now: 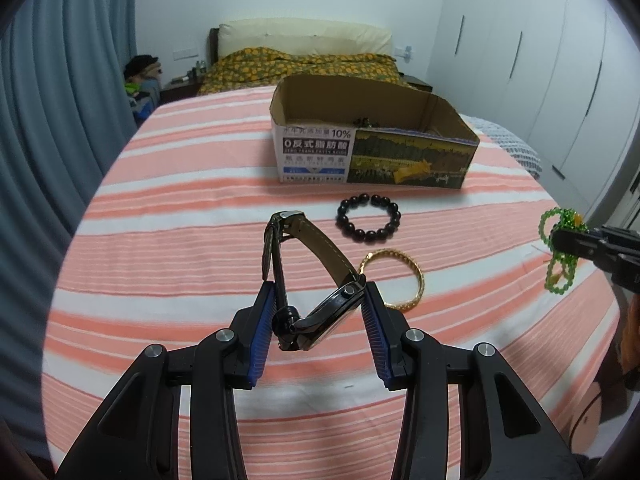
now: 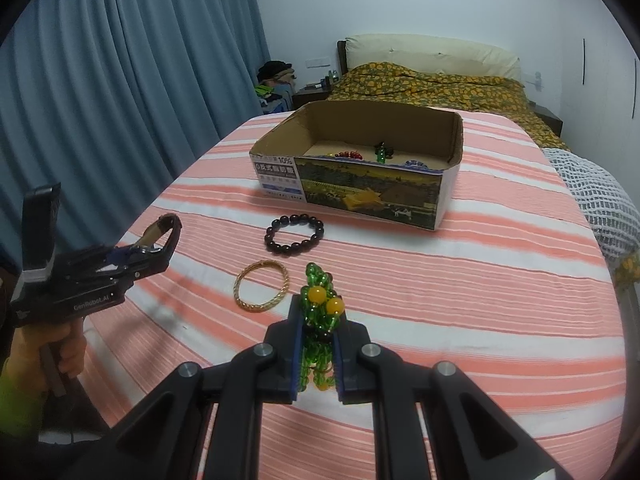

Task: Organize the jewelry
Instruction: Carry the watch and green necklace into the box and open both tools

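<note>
The left gripper (image 1: 320,312) pinches a watch (image 1: 316,280); the right gripper (image 2: 316,344) pinches green beads (image 2: 320,312). Either could slip short of the box (image 2: 360,184) ahead.

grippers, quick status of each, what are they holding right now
Left gripper: shut on the black wristwatch with a tan-lined leather strap.
Right gripper: shut on the green glass-bead bracelet with two yellow beads.

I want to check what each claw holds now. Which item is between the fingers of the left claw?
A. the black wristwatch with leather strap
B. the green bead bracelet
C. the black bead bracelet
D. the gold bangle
A: the black wristwatch with leather strap sits clamped in the left claw; the other three items are elsewhere.
</note>
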Demonstrator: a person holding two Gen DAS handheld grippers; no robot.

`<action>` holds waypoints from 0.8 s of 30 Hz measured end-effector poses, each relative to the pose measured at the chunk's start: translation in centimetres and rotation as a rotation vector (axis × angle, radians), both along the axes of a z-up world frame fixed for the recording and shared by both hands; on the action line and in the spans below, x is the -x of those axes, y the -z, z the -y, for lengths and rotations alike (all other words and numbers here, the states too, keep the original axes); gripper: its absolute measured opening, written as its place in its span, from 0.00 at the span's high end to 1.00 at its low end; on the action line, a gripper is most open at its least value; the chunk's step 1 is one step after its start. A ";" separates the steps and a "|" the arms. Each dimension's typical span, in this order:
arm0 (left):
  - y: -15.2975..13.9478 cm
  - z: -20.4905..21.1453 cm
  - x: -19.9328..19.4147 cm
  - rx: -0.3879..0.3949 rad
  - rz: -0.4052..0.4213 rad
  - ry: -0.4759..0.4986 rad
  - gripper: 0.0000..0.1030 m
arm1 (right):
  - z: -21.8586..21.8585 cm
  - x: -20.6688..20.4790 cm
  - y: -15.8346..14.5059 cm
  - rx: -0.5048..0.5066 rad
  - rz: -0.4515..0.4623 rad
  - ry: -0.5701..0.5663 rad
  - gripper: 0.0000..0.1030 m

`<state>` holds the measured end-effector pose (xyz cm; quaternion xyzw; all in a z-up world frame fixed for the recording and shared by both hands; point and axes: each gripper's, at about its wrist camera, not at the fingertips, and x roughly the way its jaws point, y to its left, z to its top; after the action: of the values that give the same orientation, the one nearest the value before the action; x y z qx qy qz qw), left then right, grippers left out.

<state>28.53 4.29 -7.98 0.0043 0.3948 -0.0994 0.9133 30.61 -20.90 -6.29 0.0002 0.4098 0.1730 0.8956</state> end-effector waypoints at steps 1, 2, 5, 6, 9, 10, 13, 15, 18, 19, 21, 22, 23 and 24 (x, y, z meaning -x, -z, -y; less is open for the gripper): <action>-0.1 0.1 -0.1 -0.009 0.003 0.001 0.58 | 0.0 0.0 0.0 -0.001 -0.001 0.000 0.88; -0.2 0.3 -0.2 -0.019 0.007 0.002 0.58 | 0.0 0.0 0.1 -0.002 -0.003 0.001 0.88; -0.3 0.6 -0.5 -0.030 0.011 0.007 0.58 | 0.1 0.0 0.2 -0.003 -0.010 0.003 0.88; -0.3 0.7 -0.6 -0.029 0.010 0.010 0.58 | 0.1 0.0 0.3 -0.003 -0.014 0.004 0.88; -0.5 0.8 -0.8 -0.012 0.003 0.022 0.58 | 0.1 0.2 0.5 -0.001 -0.028 -0.002 0.88; -0.6 0.7 -0.8 0.007 -0.005 0.030 0.58 | 0.0 0.3 0.5 0.000 -0.030 -0.003 0.88; -1.1 0.5 -0.8 0.058 -0.028 0.057 0.58 | 0.0 0.6 0.3 0.004 -0.042 -0.009 0.88; -2.1 0.6 -1.1 0.064 -0.025 0.077 0.58 | 0.1 0.5 -0.2 0.007 -0.048 -0.014 0.88; -4.2 0.5 -2.1 0.092 -0.009 0.105 0.58 | 0.2 -0.3 -1.2 0.005 -0.048 -0.021 0.88; -5.0 0.5 -2.7 0.104 -0.002 0.113 0.58 | 0.2 -0.8 -1.6 0.006 -0.044 -0.025 0.88; -6.8 0.6 -4.2 0.123 0.011 0.129 0.58 | 0.1 -2.0 -2.9 0.009 -0.028 -0.032 0.88; -7.6 0.6 -5.1 0.133 0.015 0.135 0.58 | 0.1 -2.6 -3.4 0.009 -0.022 -0.036 0.88; -8.2 0.7 -5.8 0.140 0.019 0.140 0.58 | 0.1 -3.5 -4.2 0.005 -0.012 -0.039 0.88; -9.0 0.8 -6.9 0.146 0.021 0.146 0.58 | 0.1 -4.5 -5.2 0.001 0.000 -0.040 0.88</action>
<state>35.39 3.51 1.01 -0.0324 0.3757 -0.1943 0.9056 35.15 -20.95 -1.11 -0.0083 0.4098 0.1910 0.8919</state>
